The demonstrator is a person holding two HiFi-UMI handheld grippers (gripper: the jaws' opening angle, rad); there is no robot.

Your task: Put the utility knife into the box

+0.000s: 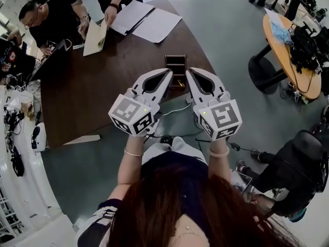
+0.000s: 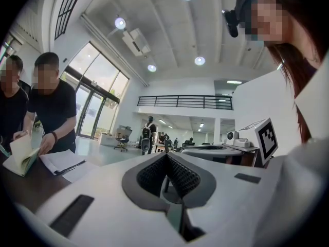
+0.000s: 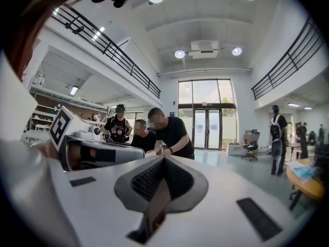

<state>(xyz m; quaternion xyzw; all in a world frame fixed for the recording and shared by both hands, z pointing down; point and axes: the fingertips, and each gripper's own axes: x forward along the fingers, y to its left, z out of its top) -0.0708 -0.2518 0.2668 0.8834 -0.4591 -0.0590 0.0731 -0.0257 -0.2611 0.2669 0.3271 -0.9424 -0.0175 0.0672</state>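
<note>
A small dark wooden box [image 1: 176,65] with open compartments stands on the brown table [image 1: 103,81] near its right edge. Just in front of it lies a small yellowish thing [image 1: 180,82], perhaps the utility knife; it is too small to tell. My left gripper [image 1: 168,72] and right gripper [image 1: 189,71] are held side by side above the table's edge, their tips pointing at the box from its near side. Both are shut with nothing between the pads. The left gripper view [image 2: 165,156] and right gripper view [image 3: 163,159] look out across the room and show neither box nor knife.
Two people lean over papers [image 1: 146,19] and a notebook [image 1: 95,37] at the table's far end. A white cable [image 1: 175,109] runs off the near edge. A round wooden table [image 1: 288,53] with gear stands at the right, and a seated person [image 1: 288,174] at the lower right.
</note>
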